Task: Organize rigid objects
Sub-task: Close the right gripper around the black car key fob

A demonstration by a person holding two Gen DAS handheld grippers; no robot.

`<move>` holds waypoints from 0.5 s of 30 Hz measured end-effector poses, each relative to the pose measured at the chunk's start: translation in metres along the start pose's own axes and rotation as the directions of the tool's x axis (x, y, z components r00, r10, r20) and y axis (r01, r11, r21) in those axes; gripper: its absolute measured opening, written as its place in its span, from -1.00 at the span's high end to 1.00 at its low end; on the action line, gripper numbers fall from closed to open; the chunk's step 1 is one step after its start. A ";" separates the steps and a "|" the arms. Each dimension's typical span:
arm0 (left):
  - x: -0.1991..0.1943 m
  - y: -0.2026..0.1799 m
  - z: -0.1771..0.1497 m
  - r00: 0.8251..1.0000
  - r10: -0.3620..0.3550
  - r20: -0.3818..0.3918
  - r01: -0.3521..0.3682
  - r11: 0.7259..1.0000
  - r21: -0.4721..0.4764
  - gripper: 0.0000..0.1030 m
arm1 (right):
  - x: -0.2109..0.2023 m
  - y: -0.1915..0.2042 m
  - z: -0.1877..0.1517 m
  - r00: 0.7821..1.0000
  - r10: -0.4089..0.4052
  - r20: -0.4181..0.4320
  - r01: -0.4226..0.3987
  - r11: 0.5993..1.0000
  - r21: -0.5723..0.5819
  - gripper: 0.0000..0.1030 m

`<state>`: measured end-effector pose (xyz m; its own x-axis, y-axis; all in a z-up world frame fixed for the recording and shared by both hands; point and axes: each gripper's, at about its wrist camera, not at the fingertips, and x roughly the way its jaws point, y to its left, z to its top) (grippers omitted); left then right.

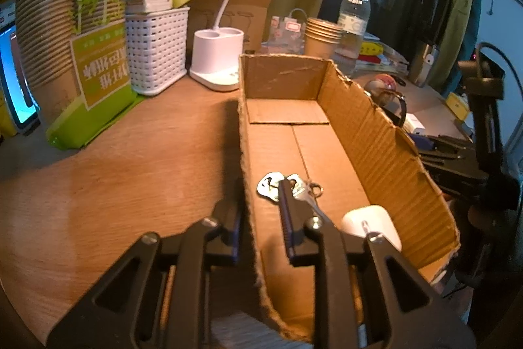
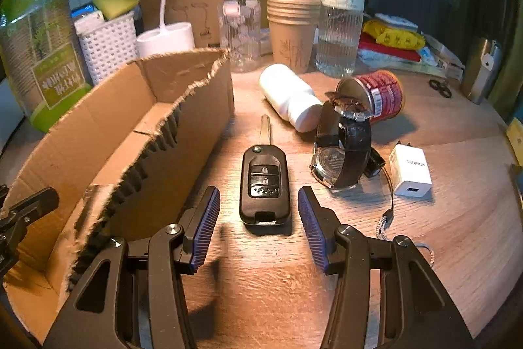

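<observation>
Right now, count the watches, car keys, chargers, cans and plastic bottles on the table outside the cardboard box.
watches: 2, black-strap watch and face-down watch
car key: 1
charger: 1
red can: 1
plastic bottles: 2, water bottle and white bottle
Total: 7

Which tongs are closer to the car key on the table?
The right tongs. They sit open with the car key lying on the table between their tips. The left tongs are over at the cardboard box, straddling its side wall, away from the key.
</observation>
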<state>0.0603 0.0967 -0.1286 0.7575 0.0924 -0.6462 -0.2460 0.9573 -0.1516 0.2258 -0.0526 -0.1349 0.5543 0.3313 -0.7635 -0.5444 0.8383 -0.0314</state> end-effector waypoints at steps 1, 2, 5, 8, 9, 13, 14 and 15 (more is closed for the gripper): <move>0.000 0.000 0.000 1.000 -0.001 0.000 0.001 1.000 -0.001 0.60 | 0.003 -0.001 0.000 1.000 0.006 -0.014 -0.006 1.000 0.003 -0.02; 0.000 0.000 0.000 1.000 0.000 0.000 0.000 1.000 0.001 0.60 | 0.005 -0.001 -0.001 1.000 0.010 -0.022 -0.009 1.000 0.005 -0.02; 0.000 0.000 0.000 1.000 0.000 -0.001 0.000 1.000 -0.001 0.60 | 0.009 -0.001 0.002 0.999 0.008 -0.046 -0.008 1.000 -0.009 -0.02; 0.000 0.001 0.000 1.000 -0.002 0.000 0.002 1.000 -0.002 0.59 | 0.017 0.000 0.007 0.998 -0.018 -0.059 0.017 0.999 -0.029 -0.02; -0.001 0.001 0.000 1.000 -0.002 -0.001 0.002 1.000 -0.002 0.59 | 0.021 0.000 0.010 0.998 -0.017 -0.065 0.015 0.999 -0.032 -0.02; 0.000 0.002 0.001 1.000 -0.003 -0.001 0.003 1.000 -0.007 0.59 | 0.029 -0.004 0.018 0.998 -0.010 -0.067 0.008 0.999 -0.033 -0.02; 0.000 0.002 0.001 1.000 -0.004 0.000 0.004 1.000 -0.007 0.59 | 0.030 -0.005 0.019 0.998 -0.007 -0.068 0.005 0.999 -0.032 -0.03; 0.000 0.001 0.001 1.000 -0.004 0.000 0.004 1.000 -0.006 0.59 | 0.031 -0.006 0.020 0.998 -0.002 -0.069 0.000 1.000 -0.031 -0.03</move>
<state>0.0602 0.0982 -0.1283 0.7587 0.0885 -0.6454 -0.2468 0.9560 -0.1590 0.2590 -0.0386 -0.1458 0.5110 0.2989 -0.8059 -0.5637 0.8244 -0.0516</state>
